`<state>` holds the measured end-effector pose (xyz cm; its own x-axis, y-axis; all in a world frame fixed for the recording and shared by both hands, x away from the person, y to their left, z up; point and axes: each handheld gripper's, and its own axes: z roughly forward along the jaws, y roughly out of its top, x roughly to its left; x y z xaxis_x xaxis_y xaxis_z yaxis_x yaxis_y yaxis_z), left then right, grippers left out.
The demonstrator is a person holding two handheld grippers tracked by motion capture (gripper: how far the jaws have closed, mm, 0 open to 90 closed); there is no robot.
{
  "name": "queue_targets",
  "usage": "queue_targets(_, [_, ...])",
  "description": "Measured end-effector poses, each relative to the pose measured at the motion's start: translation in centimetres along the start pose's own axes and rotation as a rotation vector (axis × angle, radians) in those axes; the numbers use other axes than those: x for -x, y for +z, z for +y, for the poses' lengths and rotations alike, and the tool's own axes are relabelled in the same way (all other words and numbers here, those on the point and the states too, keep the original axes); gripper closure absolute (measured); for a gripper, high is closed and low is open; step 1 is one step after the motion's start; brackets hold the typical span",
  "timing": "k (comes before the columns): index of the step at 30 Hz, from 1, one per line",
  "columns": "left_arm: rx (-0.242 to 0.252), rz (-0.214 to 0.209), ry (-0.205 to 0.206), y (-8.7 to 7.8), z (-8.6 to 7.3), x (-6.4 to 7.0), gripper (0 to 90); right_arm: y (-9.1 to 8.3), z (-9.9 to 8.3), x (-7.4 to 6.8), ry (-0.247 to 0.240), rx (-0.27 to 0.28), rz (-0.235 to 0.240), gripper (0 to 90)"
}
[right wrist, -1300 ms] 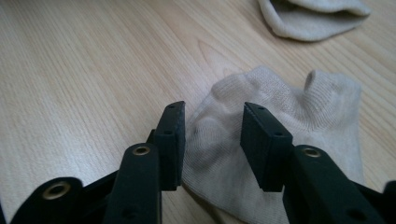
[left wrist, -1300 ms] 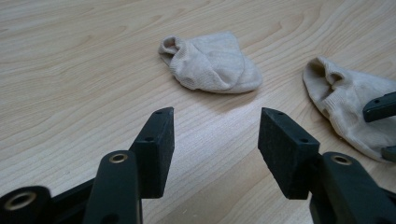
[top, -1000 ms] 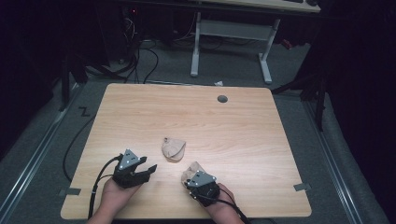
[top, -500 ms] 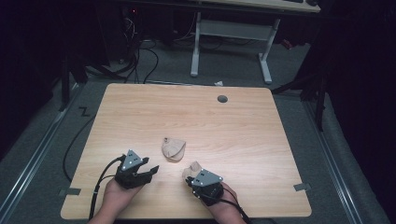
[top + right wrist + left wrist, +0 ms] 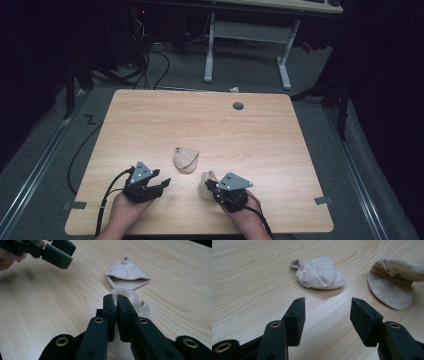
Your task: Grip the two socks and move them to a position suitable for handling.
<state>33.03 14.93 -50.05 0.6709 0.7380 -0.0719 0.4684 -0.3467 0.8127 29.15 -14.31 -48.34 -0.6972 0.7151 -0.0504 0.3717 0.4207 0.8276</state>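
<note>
Two beige socks are on the wooden table. One sock lies flat near the middle front. The other sock is bunched up just right of it, and my right gripper is shut on its edge. My left gripper stands open low over the bare wood, a short way in front of the flat sock, with nothing between its jaws. In the right gripper view the left gripper shows at the top left.
A round cable hole sits near the table's far edge. Beyond the table there are white desk legs and cables on the floor. Cables trail from both grippers over the near edge.
My right gripper has shifted slightly to the right with the bunched sock in it. The left gripper and the flat sock have hardly moved.
</note>
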Motion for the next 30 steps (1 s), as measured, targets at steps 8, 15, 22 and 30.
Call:
queue_targets(8, [-0.012,-0.015,0.033,0.8,0.1,1.4,53.3,-1.1,-0.1,1.4,0.029,0.031,-0.026,85.6])
queue_targets(15, [-0.017,-0.060,0.035,2.5,0.4,3.7,72.5,-1.4,-0.4,2.5,0.048,0.036,-0.045,85.6])
queue_targets(22, [-0.034,-0.120,0.122,4.7,1.3,7.0,89.9,-1.3,-0.8,3.0,0.066,0.026,-0.045,85.6])
queue_targets(30, [-0.059,-0.180,0.161,6.5,1.7,9.9,89.8,-1.4,-1.0,3.1,0.068,0.025,-0.045,85.6])
